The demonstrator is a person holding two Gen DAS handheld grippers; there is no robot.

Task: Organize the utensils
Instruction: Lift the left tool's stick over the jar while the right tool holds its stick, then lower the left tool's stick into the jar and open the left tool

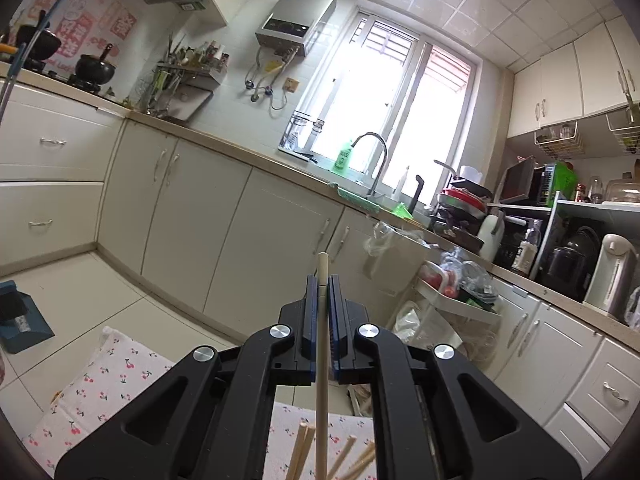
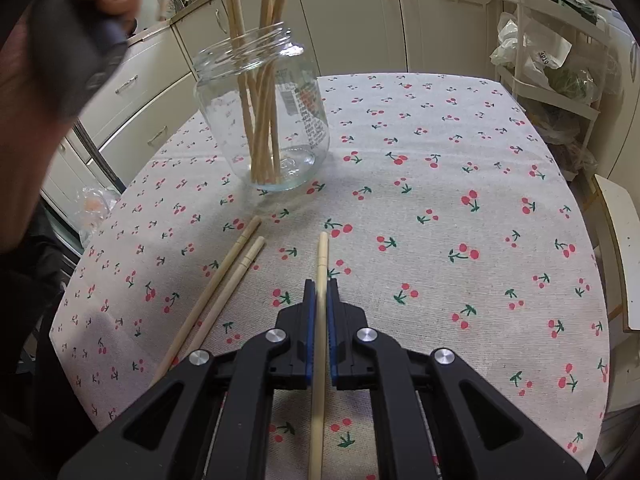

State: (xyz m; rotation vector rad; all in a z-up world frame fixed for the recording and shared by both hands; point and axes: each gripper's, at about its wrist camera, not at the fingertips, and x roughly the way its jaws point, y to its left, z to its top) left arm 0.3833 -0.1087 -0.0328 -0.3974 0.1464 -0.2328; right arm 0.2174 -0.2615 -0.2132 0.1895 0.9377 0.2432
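My right fingers (image 2: 321, 292) pinch a smooth pale chopstick (image 2: 322, 264), its long axis running straight out between them toward the glass jar (image 2: 264, 120), which stands ahead and to the left on the cherry-print desk (image 2: 460, 184). My left fingers (image 1: 322, 288) clamp another chopstick (image 1: 322, 268), raised above the bundle.

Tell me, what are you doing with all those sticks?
A person is sorting wooden chopsticks into a clear glass jar on the cherry-print tablecloth. Each hand holds a black two-finger gripper. The left gripper is shut on one pale chopstick, held up over the jar. The right gripper is shut on another. Two loose chopsticks lie on the cloth.
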